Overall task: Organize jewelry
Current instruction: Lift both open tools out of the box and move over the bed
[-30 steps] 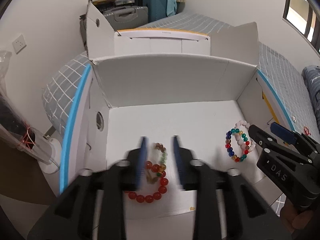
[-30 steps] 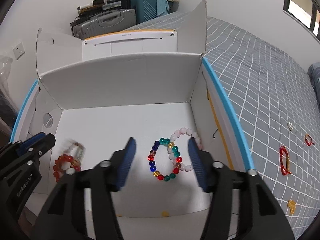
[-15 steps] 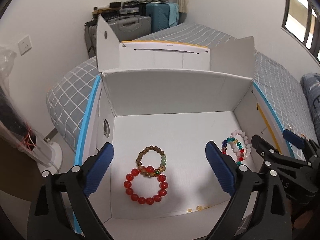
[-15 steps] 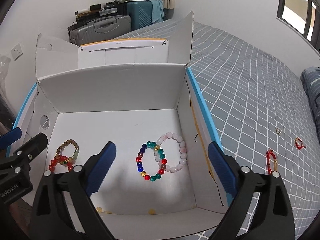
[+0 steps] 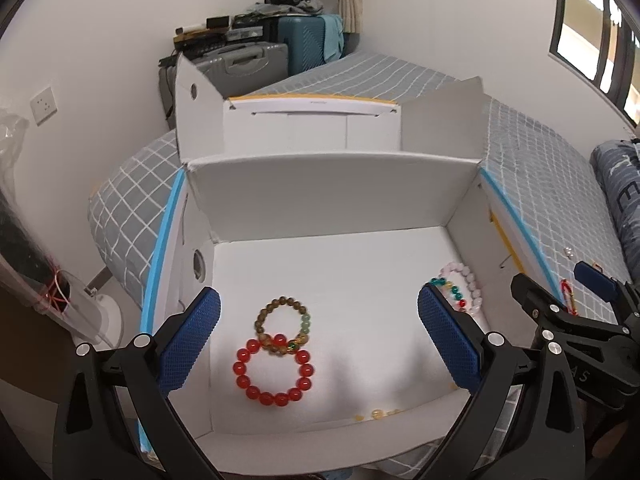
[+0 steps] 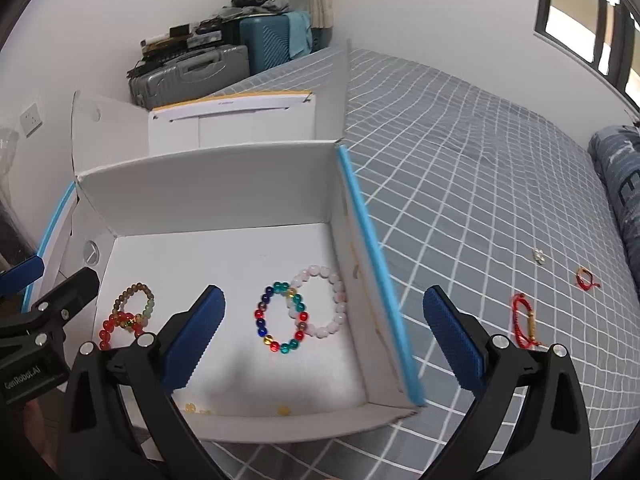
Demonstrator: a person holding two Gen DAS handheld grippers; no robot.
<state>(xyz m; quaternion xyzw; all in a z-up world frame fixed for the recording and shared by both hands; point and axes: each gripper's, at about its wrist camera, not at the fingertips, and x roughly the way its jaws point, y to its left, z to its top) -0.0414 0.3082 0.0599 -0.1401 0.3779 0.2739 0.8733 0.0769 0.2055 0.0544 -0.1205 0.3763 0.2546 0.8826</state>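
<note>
Four bead bracelets lie on the floor of an open white cardboard box [image 5: 332,188] that rests on a bed with a grey checked cover [image 6: 480,184]. On the left, a red bead bracelet [image 5: 274,372] overlaps a brown bead bracelet [image 5: 283,326]. On the right, a multicoloured bead bracelet [image 6: 280,316] overlaps a pale pink bead bracelet [image 6: 324,300], which lies close to the box's right wall. A few small yellow beads [image 5: 376,413] sit by the near wall.

The left gripper [image 5: 318,346] hangs above the red and brown pair, its jaws spread wide after just opening, touching nothing. The right gripper [image 6: 324,340] is likewise released, its jaws just opened; the box's blue-edged right wall [image 6: 376,280] stands between its fingers, and both of its bracelets lie free below.

Outside the box, on the cover to the right, lie a red cord bracelet [image 6: 524,322], a smaller red cord piece [image 6: 586,278] and a tiny pale trinket [image 6: 539,255]. Suitcases [image 6: 192,74] stand stacked in the far corner.
</note>
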